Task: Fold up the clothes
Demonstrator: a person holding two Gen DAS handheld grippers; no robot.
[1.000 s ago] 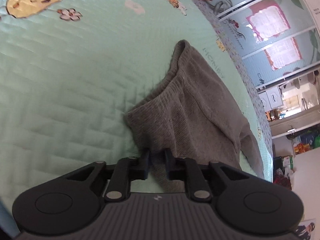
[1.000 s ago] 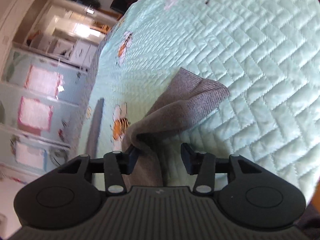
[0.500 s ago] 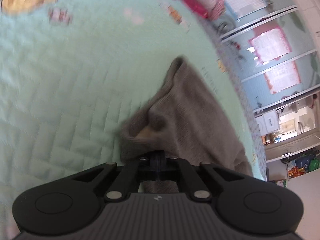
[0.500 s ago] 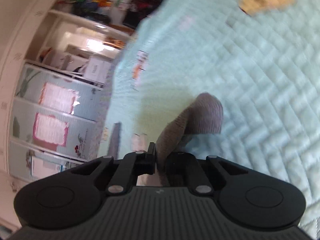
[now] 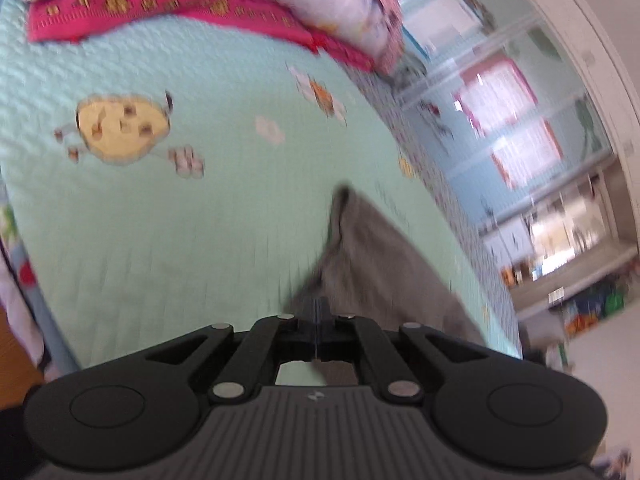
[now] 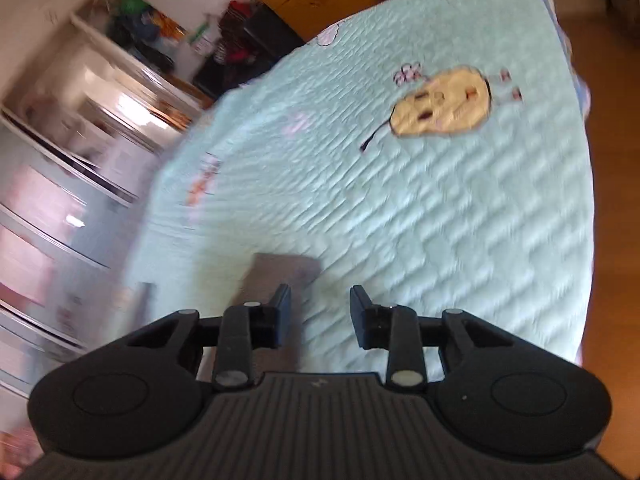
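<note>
From my left wrist camera, my left gripper [image 5: 316,320] is pressed together, pinching the near edge of the grey knitted garment [image 5: 380,264], which runs away from it along the right-hand side of the quilted bed cover [image 5: 168,240], close to its edge. It looks soft and light, limp under its own weight.

From my right wrist camera, my right gripper [image 6: 320,312] is spreading; nothing sits between its fingers, and the garment's grey end [image 6: 280,272] lies just beside the left one. I'd retake it at a ribbed edge or corner, since slack cloth bunches.
</note>
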